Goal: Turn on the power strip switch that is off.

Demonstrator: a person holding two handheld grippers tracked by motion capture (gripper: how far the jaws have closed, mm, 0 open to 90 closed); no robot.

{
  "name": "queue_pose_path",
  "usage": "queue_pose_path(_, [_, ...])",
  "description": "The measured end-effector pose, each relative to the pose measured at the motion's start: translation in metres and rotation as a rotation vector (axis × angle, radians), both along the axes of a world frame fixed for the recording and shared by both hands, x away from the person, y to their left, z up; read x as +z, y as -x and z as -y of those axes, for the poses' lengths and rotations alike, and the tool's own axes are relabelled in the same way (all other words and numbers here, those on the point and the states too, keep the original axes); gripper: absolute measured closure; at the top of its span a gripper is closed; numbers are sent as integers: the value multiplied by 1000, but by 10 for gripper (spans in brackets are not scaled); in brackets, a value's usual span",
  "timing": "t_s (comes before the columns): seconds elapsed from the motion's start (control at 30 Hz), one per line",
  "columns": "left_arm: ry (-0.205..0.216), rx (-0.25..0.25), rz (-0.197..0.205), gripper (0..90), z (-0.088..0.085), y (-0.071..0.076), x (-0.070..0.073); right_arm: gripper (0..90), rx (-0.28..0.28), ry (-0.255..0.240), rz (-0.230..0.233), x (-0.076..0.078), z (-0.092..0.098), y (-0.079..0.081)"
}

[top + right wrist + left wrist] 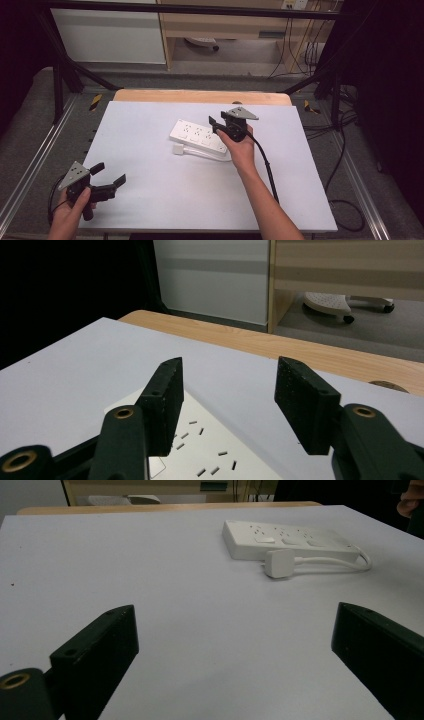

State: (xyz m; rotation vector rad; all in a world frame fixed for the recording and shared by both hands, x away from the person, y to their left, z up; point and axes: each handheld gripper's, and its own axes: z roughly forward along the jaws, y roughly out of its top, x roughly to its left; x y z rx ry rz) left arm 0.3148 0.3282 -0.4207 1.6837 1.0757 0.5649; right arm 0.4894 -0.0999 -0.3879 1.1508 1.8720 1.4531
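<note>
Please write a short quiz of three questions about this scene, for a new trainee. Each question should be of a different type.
1. True or false: the left gripper holds the white plug.
2. Which gripper is over the power strip? A) left B) right C) neither
3. Fill in: the plug's cable loops back to the ____ end of the strip, as the left gripper view shows it.

Key
1. False; its fingers are open and apart from it.
2. B; the right gripper is open above it.
3. Right.
</note>
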Motion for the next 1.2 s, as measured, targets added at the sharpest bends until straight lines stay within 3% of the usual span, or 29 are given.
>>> queue_pose_path(0.43, [1,-1,3,50,0,0,0,572,15,7,3,-9,-11,-3])
queue_pose_path(1.2, [2,-1,4,50,-1,0,0,673,25,18,7,-19,-24,-6])
